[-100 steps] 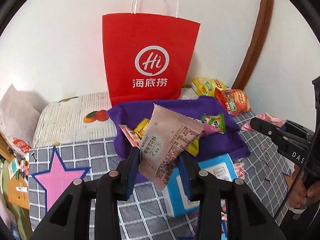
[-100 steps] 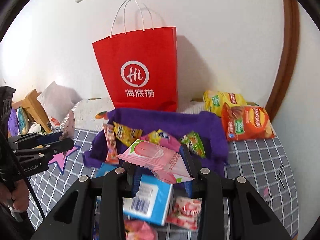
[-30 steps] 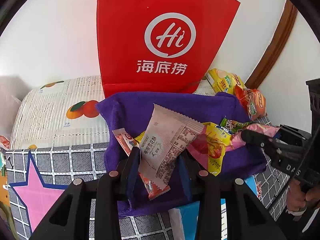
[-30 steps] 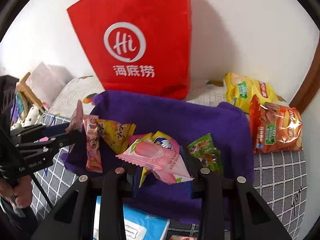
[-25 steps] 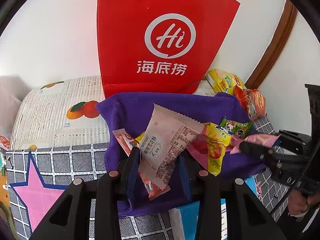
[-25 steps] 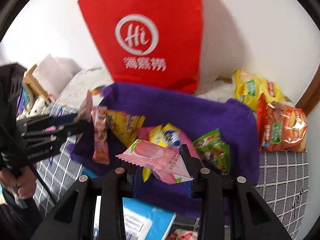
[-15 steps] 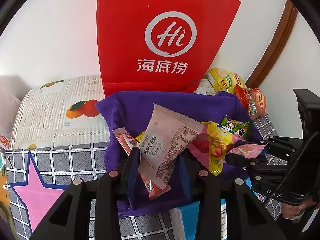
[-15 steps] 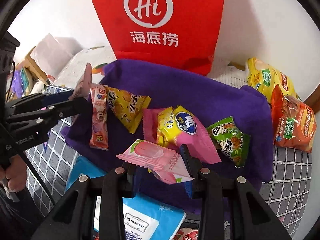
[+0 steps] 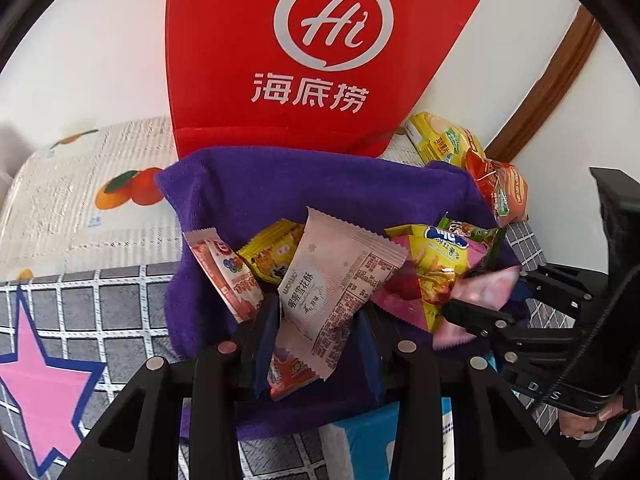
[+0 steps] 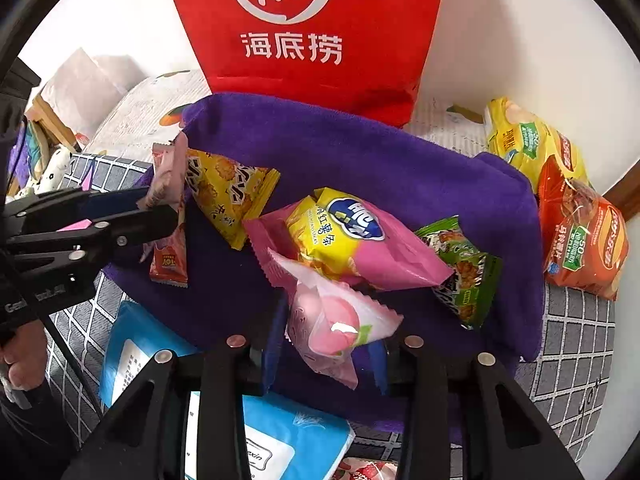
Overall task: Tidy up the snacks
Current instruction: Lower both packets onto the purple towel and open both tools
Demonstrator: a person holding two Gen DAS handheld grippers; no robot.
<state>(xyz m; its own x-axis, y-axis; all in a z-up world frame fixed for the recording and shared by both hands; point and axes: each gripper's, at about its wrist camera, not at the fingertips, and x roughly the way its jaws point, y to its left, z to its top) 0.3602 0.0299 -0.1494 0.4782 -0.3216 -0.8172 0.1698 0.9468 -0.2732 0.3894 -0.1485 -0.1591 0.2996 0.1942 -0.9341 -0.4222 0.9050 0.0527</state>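
Observation:
A purple cloth (image 9: 320, 184) (image 10: 360, 152) lies before a red paper bag (image 9: 320, 60) (image 10: 312, 20). On it rest a yellow biscuit packet (image 10: 232, 196), a red strip packet (image 10: 170, 256), a yellow-and-pink bag (image 10: 344, 236) and a green packet (image 10: 464, 272). My left gripper (image 9: 316, 320) is shut on a pale pink wrapped pastry (image 9: 336, 280) over the cloth's near left part; it also shows from the side (image 10: 160, 216). My right gripper (image 10: 328, 344) (image 9: 460, 308) hangs over the cloth's near edge. Its jaws are opening, and a pink peach packet (image 10: 332, 320) sits tilted and blurred between them.
Yellow (image 10: 524, 144) and orange (image 10: 584, 240) chip bags lie at the right by the wall. A blue tissue pack (image 10: 260, 432) sits just below the cloth. A grey checked cover with a pink star (image 9: 44, 392) spreads left, a fruit-print sheet (image 9: 80, 192) behind it.
Both grippers have sunk closer to the purple cloth. The peach packet, held flat in the right gripper before, has tipped over between the parting jaws. The left grip is unchanged.

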